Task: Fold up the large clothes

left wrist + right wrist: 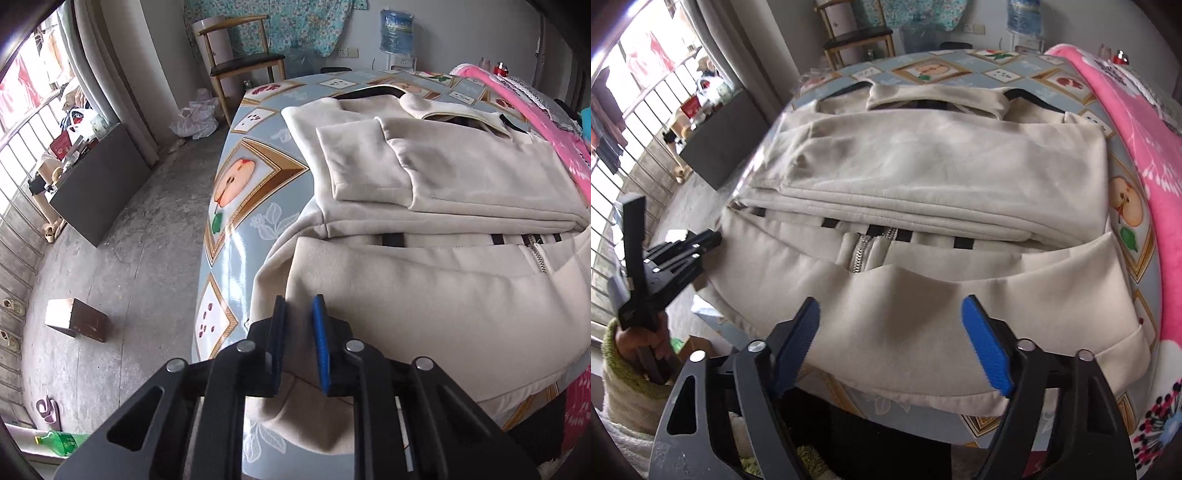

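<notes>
Beige zip-up sweatshirt (923, 177) lay part-folded on the fruit-print tablecloth (236, 206), sleeves crossed over the body, hem toward the camera. Left gripper (300, 314) had fingers narrowly parted at the hem's left corner; a real pinch couldn't be confirmed. Right gripper (891, 314) fingers spread wide over the hem, holding nothing. Pink blanket (1137, 122) alongside.

Left gripper (299, 332): black angular linkage arms with triangular cut-outs, four round silver pivot pins, two ribbed blue pads (320, 347) on black finger blocks. Right gripper (890, 347): same black arms and cut-outs, silver pins, bright blue ribbed pads (988, 350). In the right wrist view, the left gripper's body is black with small silver screws and a tall black upright bar. Hand (646, 343) bare-skinned; fuzzy green cuff, cream fleece sleeve (624, 402).
</notes>
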Demonstrator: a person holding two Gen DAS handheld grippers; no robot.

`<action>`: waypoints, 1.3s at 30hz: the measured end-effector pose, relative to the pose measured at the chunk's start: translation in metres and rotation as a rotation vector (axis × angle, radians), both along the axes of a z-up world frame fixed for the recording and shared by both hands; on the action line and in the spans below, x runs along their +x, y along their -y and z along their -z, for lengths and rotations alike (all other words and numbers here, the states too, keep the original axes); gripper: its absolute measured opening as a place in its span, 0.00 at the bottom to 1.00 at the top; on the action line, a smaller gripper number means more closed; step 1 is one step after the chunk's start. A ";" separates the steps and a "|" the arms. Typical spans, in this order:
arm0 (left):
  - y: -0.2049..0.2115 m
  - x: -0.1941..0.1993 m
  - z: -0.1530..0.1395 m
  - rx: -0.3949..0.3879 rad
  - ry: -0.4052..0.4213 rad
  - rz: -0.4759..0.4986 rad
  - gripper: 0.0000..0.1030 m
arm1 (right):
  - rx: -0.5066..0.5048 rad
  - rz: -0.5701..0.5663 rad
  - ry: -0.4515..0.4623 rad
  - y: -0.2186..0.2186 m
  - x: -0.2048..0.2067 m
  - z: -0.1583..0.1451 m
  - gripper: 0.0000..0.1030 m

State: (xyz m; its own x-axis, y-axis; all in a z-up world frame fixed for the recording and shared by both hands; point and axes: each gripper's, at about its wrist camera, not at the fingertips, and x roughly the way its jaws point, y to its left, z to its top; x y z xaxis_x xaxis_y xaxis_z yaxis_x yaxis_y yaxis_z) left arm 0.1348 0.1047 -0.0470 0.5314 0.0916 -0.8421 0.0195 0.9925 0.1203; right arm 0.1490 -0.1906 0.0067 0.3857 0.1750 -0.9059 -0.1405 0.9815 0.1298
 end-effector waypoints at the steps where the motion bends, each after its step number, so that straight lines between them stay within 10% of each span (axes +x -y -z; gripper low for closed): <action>1: 0.000 0.000 0.000 -0.002 0.002 0.001 0.12 | -0.022 -0.002 -0.005 -0.003 0.002 0.004 0.60; 9: -0.001 -0.010 -0.012 -0.024 0.087 0.019 0.05 | -0.077 -0.006 0.002 -0.014 0.008 0.020 0.05; 16: -0.021 -0.021 -0.052 -0.139 0.217 0.023 0.05 | -0.006 0.068 0.238 -0.003 -0.001 -0.045 0.04; 24: -0.020 0.002 -0.015 -0.136 0.090 0.000 0.06 | -0.060 0.074 0.125 -0.011 0.028 0.040 0.07; 31: -0.013 0.002 -0.008 -0.074 0.076 -0.008 0.06 | -0.022 0.152 0.160 0.038 0.008 -0.001 0.46; 39: -0.010 0.002 -0.005 -0.039 0.074 -0.013 0.06 | -0.164 0.333 0.148 0.140 -0.018 -0.019 0.49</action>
State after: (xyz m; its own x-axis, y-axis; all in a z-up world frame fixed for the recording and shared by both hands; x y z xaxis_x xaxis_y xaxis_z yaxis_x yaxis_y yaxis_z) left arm 0.1366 0.1146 -0.0416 0.5912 0.0664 -0.8037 -0.0009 0.9967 0.0817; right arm 0.1309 -0.3310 0.0261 0.5257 -0.1236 -0.8416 0.1834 0.9826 -0.0298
